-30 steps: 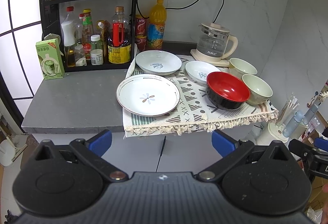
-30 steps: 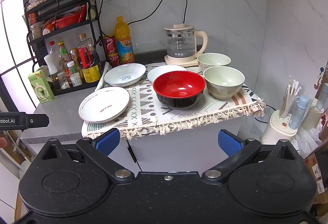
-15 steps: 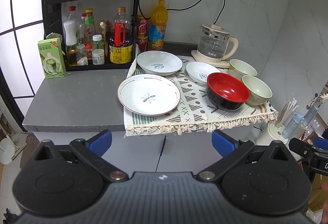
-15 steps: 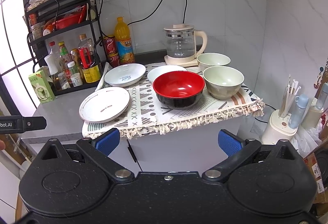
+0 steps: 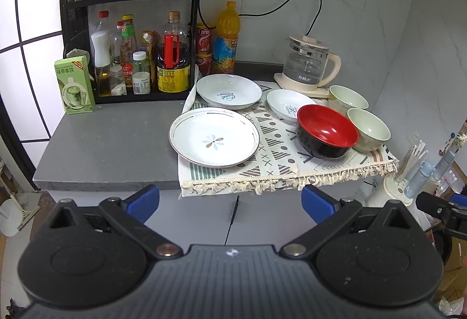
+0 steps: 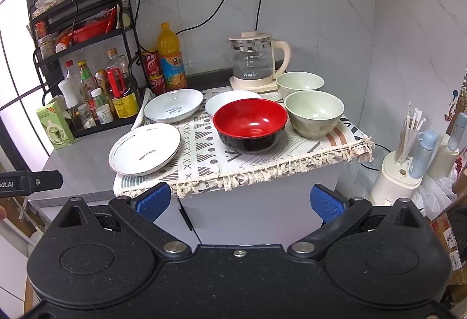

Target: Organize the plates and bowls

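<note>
On a patterned cloth (image 5: 271, 164) (image 6: 204, 155) lie a large flower plate (image 5: 214, 136) (image 6: 145, 145), a deeper white plate with blue script (image 5: 229, 91) (image 6: 173, 105) and a small white dish (image 5: 287, 104) (image 6: 223, 103). A red-and-black bowl (image 5: 327, 131) (image 6: 250, 124) stands beside two pale green bowls (image 5: 369, 129) (image 5: 347, 96) (image 6: 313, 113) (image 6: 299, 83). My left gripper (image 5: 230, 203) and right gripper (image 6: 239, 202) are both open and empty, held in front of the counter, short of the cloth's fringe.
A black rack (image 5: 131, 27) (image 6: 81, 56) of bottles and jars stands at the back left. A green carton (image 5: 74, 84), an orange juice bottle (image 5: 226, 36) and a glass kettle (image 5: 309, 65) (image 6: 254, 61) line the wall. Grey counter (image 5: 111, 144) lies left of the cloth. A stand of straws (image 6: 402, 167) sits lower right.
The left wrist view has drifted slightly, with the counter sitting a little lower and nearer. The right gripper has barely moved. Both stay open.
</note>
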A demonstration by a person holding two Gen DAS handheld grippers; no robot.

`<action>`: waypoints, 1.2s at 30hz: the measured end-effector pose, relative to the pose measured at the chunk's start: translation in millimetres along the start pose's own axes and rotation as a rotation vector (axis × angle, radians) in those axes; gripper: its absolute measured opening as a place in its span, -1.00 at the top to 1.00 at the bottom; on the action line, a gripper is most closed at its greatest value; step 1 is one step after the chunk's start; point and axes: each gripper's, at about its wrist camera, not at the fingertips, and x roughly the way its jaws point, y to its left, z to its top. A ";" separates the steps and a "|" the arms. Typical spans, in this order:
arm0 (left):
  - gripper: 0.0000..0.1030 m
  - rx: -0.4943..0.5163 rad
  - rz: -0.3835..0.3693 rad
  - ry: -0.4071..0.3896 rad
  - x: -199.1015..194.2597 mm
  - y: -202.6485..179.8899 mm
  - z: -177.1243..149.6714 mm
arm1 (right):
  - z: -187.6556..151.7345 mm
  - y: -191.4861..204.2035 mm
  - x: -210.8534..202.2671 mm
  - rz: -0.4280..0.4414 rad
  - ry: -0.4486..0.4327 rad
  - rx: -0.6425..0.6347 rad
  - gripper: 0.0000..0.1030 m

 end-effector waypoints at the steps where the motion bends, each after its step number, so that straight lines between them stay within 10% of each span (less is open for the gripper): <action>1: -0.99 0.002 0.000 -0.002 0.5 -0.2 0.5 | -0.1 0.1 0.4 -0.001 -0.001 0.000 -1.00; 36: -0.99 0.043 -0.010 0.038 70.1 -42.0 37.0 | 23.3 -39.0 43.3 -0.023 0.004 0.038 -0.99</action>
